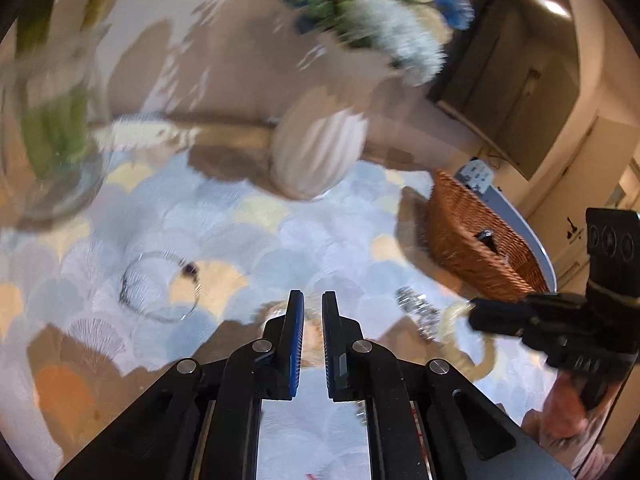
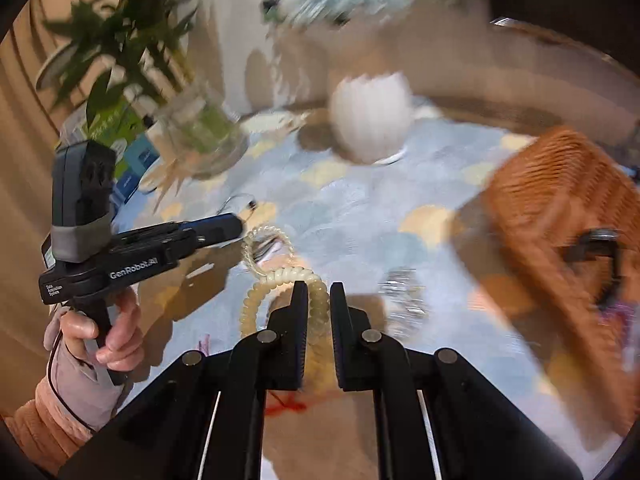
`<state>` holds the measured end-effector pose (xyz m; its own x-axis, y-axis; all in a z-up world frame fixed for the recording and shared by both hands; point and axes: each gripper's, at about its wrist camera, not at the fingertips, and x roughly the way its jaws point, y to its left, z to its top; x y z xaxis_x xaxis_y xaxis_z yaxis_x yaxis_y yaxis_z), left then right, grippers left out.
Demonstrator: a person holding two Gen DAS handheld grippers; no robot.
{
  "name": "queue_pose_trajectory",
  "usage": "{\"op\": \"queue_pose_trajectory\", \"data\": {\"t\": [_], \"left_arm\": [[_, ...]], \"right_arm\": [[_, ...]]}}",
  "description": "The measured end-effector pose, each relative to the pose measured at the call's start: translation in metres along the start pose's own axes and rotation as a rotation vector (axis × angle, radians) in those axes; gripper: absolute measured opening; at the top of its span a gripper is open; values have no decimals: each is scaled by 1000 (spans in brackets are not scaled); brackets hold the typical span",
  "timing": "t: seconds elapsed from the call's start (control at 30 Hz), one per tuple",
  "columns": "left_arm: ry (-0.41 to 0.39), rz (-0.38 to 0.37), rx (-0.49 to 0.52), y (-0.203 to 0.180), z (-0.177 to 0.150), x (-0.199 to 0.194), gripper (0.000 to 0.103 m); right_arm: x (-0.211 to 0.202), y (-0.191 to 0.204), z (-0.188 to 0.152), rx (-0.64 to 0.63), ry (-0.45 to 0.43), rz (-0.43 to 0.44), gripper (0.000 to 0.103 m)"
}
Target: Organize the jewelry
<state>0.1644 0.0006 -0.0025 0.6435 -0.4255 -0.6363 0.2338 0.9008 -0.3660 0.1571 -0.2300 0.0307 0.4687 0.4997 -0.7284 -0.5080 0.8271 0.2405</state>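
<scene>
In the right wrist view my right gripper is closed on a cream spiral bracelet, which passes between the fingers. A clear beaded bracelet lies beyond it, near the tip of my left gripper. A silver sparkly piece lies to the right. In the left wrist view my left gripper has its jaws narrowly apart with nothing clearly between them. A thin clear bangle lies to its left, the silver piece to its right, and my right gripper holds the cream bracelet.
A wicker basket stands at the right, also in the right wrist view. A white ribbed vase with flowers and a glass vase with green stems stand at the back. The tablecloth has a scallop pattern.
</scene>
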Motion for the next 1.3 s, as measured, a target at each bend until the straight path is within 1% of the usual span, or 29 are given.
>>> {"op": "queue_pose_trajectory", "data": {"t": [0.03, 0.13, 0.23, 0.27, 0.33, 0.37, 0.4, 0.43, 0.47, 0.53, 0.57, 0.67, 0.73, 0.8, 0.83, 0.87, 0.9, 0.93, 0.97, 1.0, 1.1, 1.17, 1.2, 1.3], "left_arm": [[-4, -10, 6, -6, 3, -2, 9], [-19, -38, 35, -34, 17, -6, 9], [-27, -43, 71, -61, 29, -6, 9], [-28, -37, 78, -65, 32, -6, 9], [-21, -17, 71, -65, 34, -5, 10], [-4, -9, 60, -60, 33, -3, 13], [12, 12, 44, -51, 30, -1, 13], [16, 44, 18, -39, 27, -1, 13], [19, 60, -9, -28, 24, -1, 13], [30, 58, -91, 1, 16, -2, 13], [34, 55, -106, 8, 13, -1, 13], [100, 65, -94, 20, 6, 12, 14], [150, 87, -92, 25, 3, 26, 19], [170, 90, -86, 29, -1, 38, 20], [176, 94, -88, 30, -2, 43, 20], [181, 85, -92, 33, -4, 47, 19], [159, 73, -89, 33, -4, 47, 21], [157, 57, -90, 34, -4, 47, 22], [151, 44, -95, 35, -5, 47, 23], [151, 35, -98, 36, -4, 48, 23], [150, 9, -107, 38, -6, 46, 24], [143, -5, -116, 40, -7, 45, 24], [138, -6, -116, 40, -7, 45, 24], [128, 33, -74, 32, -7, 46, 24]], "right_arm": [[-16, -8, 0, 3, -23, -45, 13], [-54, -34, 2, 30, -80, -123, 13], [-78, -58, 1, 74, -109, -153, 13], [-86, -65, -2, 81, -118, -160, 13], [-91, -73, -10, 84, -116, -148, 13], [-89, -73, -15, 85, -111, -134, 13], [-85, -73, -19, 82, -98, -126, 13], [-82, -71, -23, 75, -87, -119, 13], [-76, -68, -27, 67, -77, -113, 13], [-74, -61, -32, 53, -75, -132, 11], [-73, -58, -32, 44, -81, -145, 11], [-72, -50, -30, 16, -89, -137, 11], [-70, -49, -30, 21, -88, -139, 12], [-63, -52, -33, 40, -67, -138, 16], [-60, -54, -34, 51, -59, -126, 22], [-57, -57, -37, 67, -53, -110, 31], [-52, -63, -39, 93, -44, -100, 35], [-49, -65, -40, 106, -37, -99, 38], [-43, -67, -41, 118, -22, -100, 38], [-35, -68, -41, 119, -1, -109, 38], [-9, -61, -37, 83, 57, -180, 38], [6, -53, -34, 46, 71, -214, 37], [14, -48, -33, 16, 68, -248, 36], [33, -41, -32, -37, 75, -359, 33]]}}
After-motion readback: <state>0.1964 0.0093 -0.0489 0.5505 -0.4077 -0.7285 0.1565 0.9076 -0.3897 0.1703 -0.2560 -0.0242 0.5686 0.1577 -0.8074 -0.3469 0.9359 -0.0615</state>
